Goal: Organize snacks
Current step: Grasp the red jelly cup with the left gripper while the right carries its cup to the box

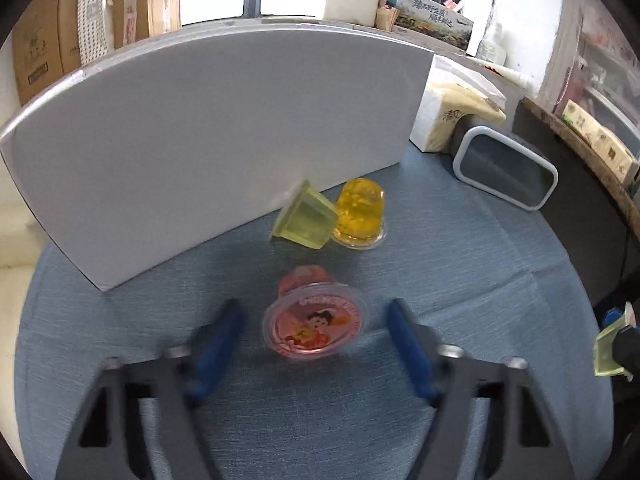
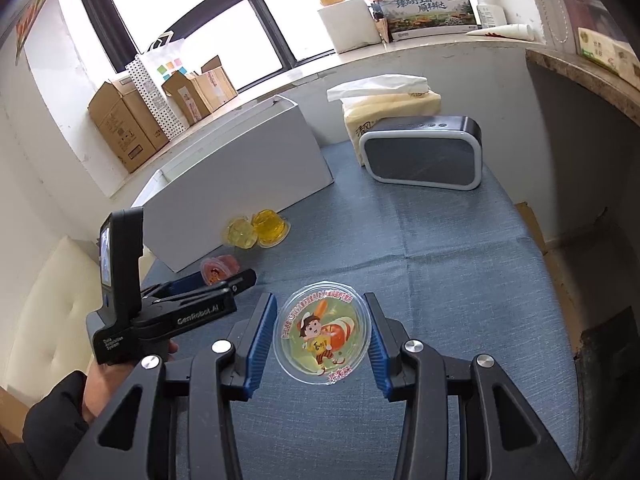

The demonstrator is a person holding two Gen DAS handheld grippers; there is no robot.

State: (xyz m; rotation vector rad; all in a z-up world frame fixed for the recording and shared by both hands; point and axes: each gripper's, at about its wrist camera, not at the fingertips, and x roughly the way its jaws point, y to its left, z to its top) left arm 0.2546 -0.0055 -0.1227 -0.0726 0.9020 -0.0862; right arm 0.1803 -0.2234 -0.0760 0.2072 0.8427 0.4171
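The right claw (image 2: 323, 340) is clamped on a clear round jelly cup with green jelly and a cartoon-printed foil lid (image 2: 321, 333), its blue pads pressed against the rim on both sides and the lid facing the camera. The cup is carried above the blue cloth-covered counter (image 2: 440, 248), so this one is already picked and in transit.

The left claw (image 1: 314, 340) stands apart, its blue pads on either side of a pink round jelly cup with a cartoon lid (image 1: 314, 322) but not touching it. That cup lies tipped on the counter, lid towards the camera, near the low end of the long white rectangular box (image 1: 200, 152). The step in hand looks like the grasp of this pink cup: the next move calls for bringing the pads a little further along its sides and closing on the rim, squarely enough that the tilted cup does not squirt out.

Just beyond it, touching the box wall, a pale green square-bottomed jelly cup (image 1: 306, 222) leans against a yellow domed jelly cup (image 1: 360, 216); both are not yet collected.

From the right wrist view, the left claw points forward and downward, and the person's hand (image 2: 96, 372) in a dark sleeve grips its handle by the counter's near-left edge.
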